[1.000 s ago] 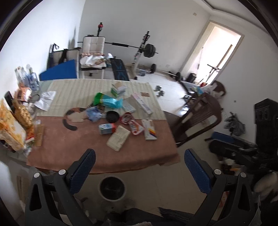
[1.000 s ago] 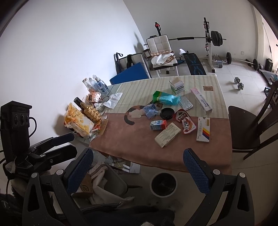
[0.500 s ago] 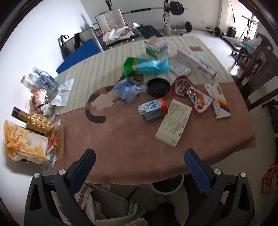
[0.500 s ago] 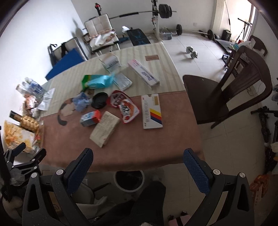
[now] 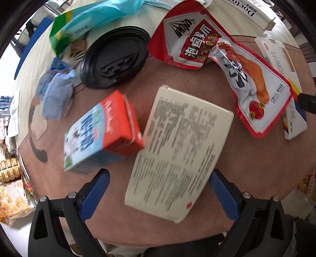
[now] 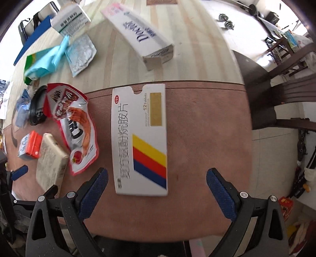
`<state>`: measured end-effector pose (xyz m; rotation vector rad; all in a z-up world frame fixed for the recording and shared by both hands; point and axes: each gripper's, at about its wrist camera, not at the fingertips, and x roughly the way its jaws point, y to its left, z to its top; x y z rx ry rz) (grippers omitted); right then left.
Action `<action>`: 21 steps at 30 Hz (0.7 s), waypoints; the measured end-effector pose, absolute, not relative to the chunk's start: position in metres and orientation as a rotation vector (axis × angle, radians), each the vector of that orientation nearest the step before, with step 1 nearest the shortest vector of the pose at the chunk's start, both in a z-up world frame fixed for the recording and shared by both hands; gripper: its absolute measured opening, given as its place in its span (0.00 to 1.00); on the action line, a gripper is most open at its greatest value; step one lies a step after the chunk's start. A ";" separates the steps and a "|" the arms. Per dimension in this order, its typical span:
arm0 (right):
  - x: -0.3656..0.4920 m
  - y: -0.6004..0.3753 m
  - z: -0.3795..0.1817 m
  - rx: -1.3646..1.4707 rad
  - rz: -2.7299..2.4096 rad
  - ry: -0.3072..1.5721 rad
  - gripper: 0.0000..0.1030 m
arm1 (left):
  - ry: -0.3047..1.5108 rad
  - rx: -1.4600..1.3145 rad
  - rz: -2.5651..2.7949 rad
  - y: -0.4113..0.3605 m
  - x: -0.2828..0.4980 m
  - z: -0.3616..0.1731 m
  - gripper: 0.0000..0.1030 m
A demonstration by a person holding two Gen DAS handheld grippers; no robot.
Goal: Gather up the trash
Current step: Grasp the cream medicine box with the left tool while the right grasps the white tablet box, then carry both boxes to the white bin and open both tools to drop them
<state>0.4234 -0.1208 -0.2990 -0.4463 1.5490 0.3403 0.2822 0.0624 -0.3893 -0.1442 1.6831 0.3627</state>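
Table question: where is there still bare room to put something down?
The brown cloth right of the striped medicine box, out to the table's edge by the dark chair, is bare. So is the near strip between the open right gripper fingers. Left of that box it is crowded: red snack pouch, cream box, milk carton.

The small print on the flat cream cardboard box (image 5: 178,152) is too blurry to read. The little orange and blue milk carton (image 5: 102,130) is smeared too. The long white box with blue letters (image 5: 254,9) is cut off by the top edge. A black round plastic lid (image 6: 37,108) hides partly behind the red shiny snack bag (image 6: 73,126).
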 end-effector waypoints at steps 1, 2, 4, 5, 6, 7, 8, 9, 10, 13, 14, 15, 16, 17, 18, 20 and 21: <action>0.425 -0.117 -0.305 -0.451 0.353 1.559 0.98 | 1.688 -0.146 0.362 0.062 0.285 -0.389 0.97; 0.426 -0.113 -0.311 -0.458 0.360 1.564 0.98 | 1.692 -0.150 0.362 0.061 0.287 -0.388 0.93; 0.427 -0.105 -0.323 -0.488 0.365 1.568 0.98 | 1.682 -0.192 0.354 0.063 0.288 -0.379 0.81; 0.427 -0.103 -0.328 -0.495 0.372 1.573 0.96 | 1.688 -0.230 0.358 0.064 0.288 -0.375 0.75; 0.426 -0.103 -0.331 -0.505 0.374 1.576 0.92 | 1.683 -0.255 0.388 0.067 0.286 -0.371 0.75; 0.424 -0.101 -0.331 -0.529 0.377 1.554 0.91 | 1.689 -0.300 0.422 0.069 0.282 -0.368 0.75; 0.421 -0.101 -0.332 -0.556 0.376 1.543 0.88 | 1.692 -0.362 0.457 0.071 0.278 -0.367 0.75; 0.418 -0.101 -0.331 -0.587 0.379 1.523 0.85 | 1.693 -0.418 0.507 0.073 0.271 -0.365 0.75; 0.415 -0.104 -0.328 -0.598 0.390 1.511 0.79 | 1.704 -0.497 0.560 0.075 0.262 -0.363 0.75; 0.408 -0.121 -0.323 -0.641 0.402 1.546 0.72 | 1.681 -0.736 0.677 0.074 0.231 -0.352 0.75; 0.405 -0.129 -0.322 -0.645 0.407 1.569 0.72 | 1.669 -0.759 0.708 0.072 0.223 -0.348 0.75; 0.402 -0.138 -0.322 -0.667 0.407 1.577 0.72 | 1.655 -0.754 0.737 0.069 0.219 -0.344 0.75; 0.399 -0.144 -0.321 -0.693 0.404 1.574 0.72 | 1.639 -0.739 0.751 0.068 0.217 -0.339 0.75; 0.396 -0.149 -0.322 -0.709 0.399 1.572 0.72 | 1.633 -0.713 0.761 0.067 0.216 -0.334 0.78; 0.395 -0.153 -0.322 -0.712 0.394 1.574 0.72 | 1.636 -0.691 0.760 0.066 0.219 -0.332 0.78; 0.394 -0.155 -0.322 -0.720 0.382 1.564 0.72 | 1.654 -0.643 0.745 0.063 0.225 -0.325 0.78; 0.395 -0.154 -0.323 -0.718 0.378 1.551 0.72 | 1.663 -0.607 0.734 0.062 0.227 -0.320 0.78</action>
